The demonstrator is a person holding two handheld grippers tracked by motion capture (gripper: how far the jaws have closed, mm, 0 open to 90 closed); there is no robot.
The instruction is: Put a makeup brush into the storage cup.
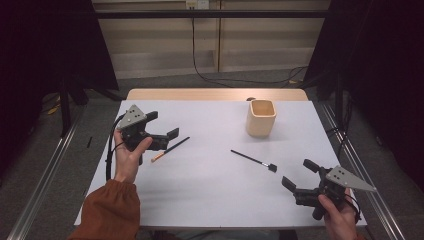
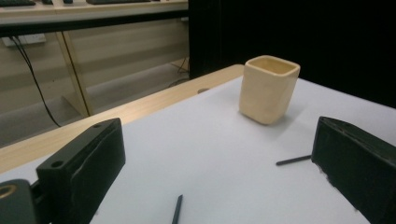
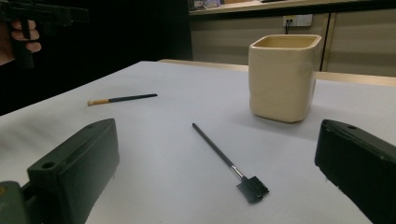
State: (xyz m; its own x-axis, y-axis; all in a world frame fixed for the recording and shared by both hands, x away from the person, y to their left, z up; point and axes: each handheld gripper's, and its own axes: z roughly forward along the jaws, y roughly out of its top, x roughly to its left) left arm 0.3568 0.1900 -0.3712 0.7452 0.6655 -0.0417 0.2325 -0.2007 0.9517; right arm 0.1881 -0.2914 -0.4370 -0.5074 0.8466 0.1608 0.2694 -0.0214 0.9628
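Observation:
A cream square cup (image 1: 260,117) stands upright at the table's back right, with its mouth open upward. A thin black brush (image 1: 253,160) with a flat dark head lies near the middle. A black stick with an orange tip (image 1: 170,149) lies to the left. My left gripper (image 1: 162,125) hovers open just above the stick's far end, holding nothing. My right gripper (image 1: 299,174) is open low at the front right, a short way from the brush head. Along the right gripper's jaws I see the brush (image 3: 229,161), the cup (image 3: 282,77) and the stick (image 3: 122,99).
The white tabletop (image 1: 210,190) ends in a wooden strip (image 1: 215,94) at the back. A metal rail (image 1: 350,150) runs down the right side and dark curtains hang on both sides. In the left gripper view the cup (image 2: 268,88) stands ahead, right of centre.

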